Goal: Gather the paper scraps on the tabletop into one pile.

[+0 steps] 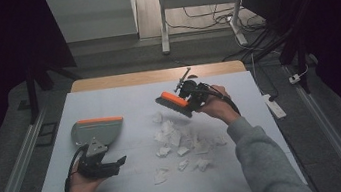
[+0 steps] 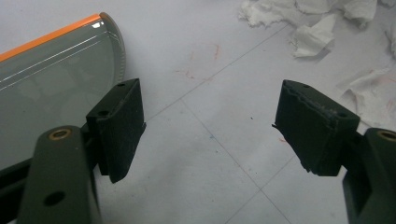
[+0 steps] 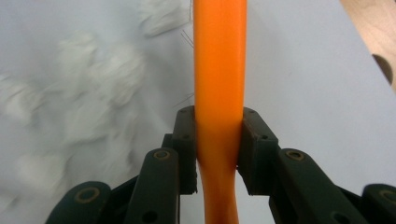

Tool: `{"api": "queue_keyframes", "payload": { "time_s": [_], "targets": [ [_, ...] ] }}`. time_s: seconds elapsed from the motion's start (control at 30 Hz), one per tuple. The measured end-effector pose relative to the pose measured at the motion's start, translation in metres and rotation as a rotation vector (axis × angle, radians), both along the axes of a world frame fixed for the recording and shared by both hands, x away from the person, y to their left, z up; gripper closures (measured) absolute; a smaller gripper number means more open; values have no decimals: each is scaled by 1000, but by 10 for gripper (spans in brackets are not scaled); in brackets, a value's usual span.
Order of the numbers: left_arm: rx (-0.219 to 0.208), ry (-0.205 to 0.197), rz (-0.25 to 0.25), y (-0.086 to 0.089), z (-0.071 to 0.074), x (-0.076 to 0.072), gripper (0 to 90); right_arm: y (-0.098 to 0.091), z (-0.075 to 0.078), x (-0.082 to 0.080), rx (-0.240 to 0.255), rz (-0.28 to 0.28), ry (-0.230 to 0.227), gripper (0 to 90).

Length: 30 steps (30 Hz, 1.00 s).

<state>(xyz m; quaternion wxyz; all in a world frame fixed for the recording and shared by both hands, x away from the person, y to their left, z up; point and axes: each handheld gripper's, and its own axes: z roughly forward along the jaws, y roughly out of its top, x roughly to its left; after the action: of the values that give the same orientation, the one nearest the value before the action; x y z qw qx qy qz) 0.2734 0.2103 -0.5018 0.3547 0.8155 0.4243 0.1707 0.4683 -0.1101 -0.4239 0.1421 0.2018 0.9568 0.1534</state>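
The right gripper (image 3: 217,149) clamps the orange brush (image 1: 175,103) above the paper scraps (image 1: 181,145); the left gripper (image 2: 210,126), jaws apart and empty, sits beside the dustpan (image 1: 96,130), left of the scraps.

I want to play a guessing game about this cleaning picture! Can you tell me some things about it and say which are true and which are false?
1. The right gripper squeezes the orange brush. True.
2. The left gripper holds the dustpan. False: its jaws stand open with nothing between them; the dustpan lies beside it.
3. Torn paper scraps lie on the table. True.
4. The scraps are already inside the dustpan. False: they lie on the table, apart from it.
5. The dustpan has an orange edge. True.
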Motion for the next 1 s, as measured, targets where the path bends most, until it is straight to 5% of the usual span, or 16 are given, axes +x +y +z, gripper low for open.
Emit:
{"api": "queue_keyframes", "payload": {
  "time_s": [0.27, 0.37, 0.73, 0.87, 1.0],
  "targets": [
    [-17, -3, 0, 2, -2, 0, 249, 35, -23, 36, -94, 16, -26, 709],
    [-22, -11, 4, 3, -2, 1, 249, 43, -27, 38, -77, 24, 11, 710],
    [-20, -20, 11, 3, -2, -1, 249, 62, -31, 2, -195, 208, 6, 711],
    [-16, -14, 10, 4, -3, -1, 250, 58, -29, -24, -211, 273, 34, 712],
    [-10, -10, 8, 3, -4, 0, 250, 45, -23, -41, -170, 312, 62, 711]
  ]
}}
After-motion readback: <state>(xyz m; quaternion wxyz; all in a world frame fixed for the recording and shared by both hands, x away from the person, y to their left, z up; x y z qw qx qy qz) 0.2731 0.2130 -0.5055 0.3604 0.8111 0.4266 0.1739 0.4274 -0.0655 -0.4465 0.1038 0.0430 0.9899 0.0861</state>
